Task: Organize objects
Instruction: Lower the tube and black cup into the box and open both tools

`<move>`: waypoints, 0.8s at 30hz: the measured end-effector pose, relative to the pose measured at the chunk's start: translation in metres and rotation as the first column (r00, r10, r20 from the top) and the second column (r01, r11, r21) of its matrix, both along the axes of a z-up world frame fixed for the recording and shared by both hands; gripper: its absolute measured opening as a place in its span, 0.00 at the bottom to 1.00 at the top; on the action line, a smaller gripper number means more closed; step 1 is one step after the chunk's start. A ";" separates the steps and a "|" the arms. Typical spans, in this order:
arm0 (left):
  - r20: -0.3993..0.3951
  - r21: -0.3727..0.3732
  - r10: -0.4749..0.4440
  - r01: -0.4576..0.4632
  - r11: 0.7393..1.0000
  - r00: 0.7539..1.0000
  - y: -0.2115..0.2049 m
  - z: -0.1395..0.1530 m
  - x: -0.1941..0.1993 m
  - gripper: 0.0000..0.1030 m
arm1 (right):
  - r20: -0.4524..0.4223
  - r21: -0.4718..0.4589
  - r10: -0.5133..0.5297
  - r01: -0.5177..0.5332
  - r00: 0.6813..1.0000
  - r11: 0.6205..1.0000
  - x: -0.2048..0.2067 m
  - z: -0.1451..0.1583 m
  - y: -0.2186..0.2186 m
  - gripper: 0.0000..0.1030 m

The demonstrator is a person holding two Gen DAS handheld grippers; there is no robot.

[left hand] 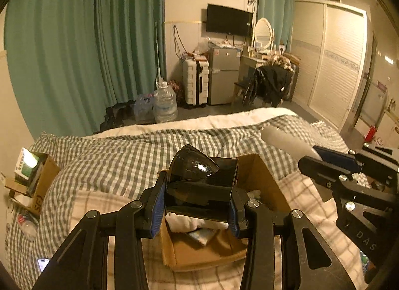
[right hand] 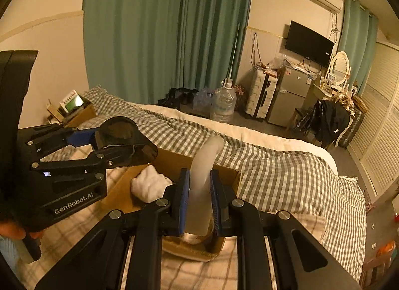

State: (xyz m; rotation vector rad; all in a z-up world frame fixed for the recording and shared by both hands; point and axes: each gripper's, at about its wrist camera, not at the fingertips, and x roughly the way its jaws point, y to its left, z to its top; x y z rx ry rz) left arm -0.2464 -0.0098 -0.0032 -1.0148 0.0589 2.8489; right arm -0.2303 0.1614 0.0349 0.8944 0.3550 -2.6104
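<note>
Left wrist view, left tongs: I see my blue-padded fingers clenched on a glossy black scoop-shaped plastic object, gripped on both flanks.
Left wrist view, box: an open brown cardboard box on the grey-and-white checked bed cover lies directly beneath and ahead of these tongs; the black object hangs over its opening.
Left wrist view, right tongs: they enter to the right of mine, grasping a frosted white translucent tube that juts up and to the left.
Left wrist view, second box: a smaller cardboard box with a green-and-white packet sits far left.
Right wrist view, right tongs: I see the fingers clamped on the tube, which rises and curves ahead.
Right wrist view, box: the box lies just below the fingers, with white folded cloth inside to their left.
Right wrist view, left tongs: to the left, holding the black object above the box's near-left edge.
</note>
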 end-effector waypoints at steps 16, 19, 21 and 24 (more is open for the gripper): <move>0.179 -0.049 -0.012 0.021 0.999 0.984 0.016 -0.099 -0.062 0.41 | 0.186 0.019 0.030 -0.034 0.982 0.999 -0.069 -0.100 0.009 0.15; 0.198 -0.054 -0.009 0.020 0.998 0.980 0.018 -0.111 -0.068 0.41 | 0.224 0.023 0.033 -0.039 0.974 0.999 -0.074 -0.117 0.011 0.15; 0.198 -0.050 -0.008 0.019 0.999 0.980 0.019 -0.114 -0.069 0.41 | 0.241 0.028 0.032 -0.040 0.970 0.999 -0.075 -0.126 0.013 0.15; 0.197 -0.048 -0.013 0.023 0.999 0.980 0.023 -0.114 -0.069 0.42 | 0.248 0.013 0.039 -0.044 0.968 0.999 -0.076 -0.131 0.016 0.18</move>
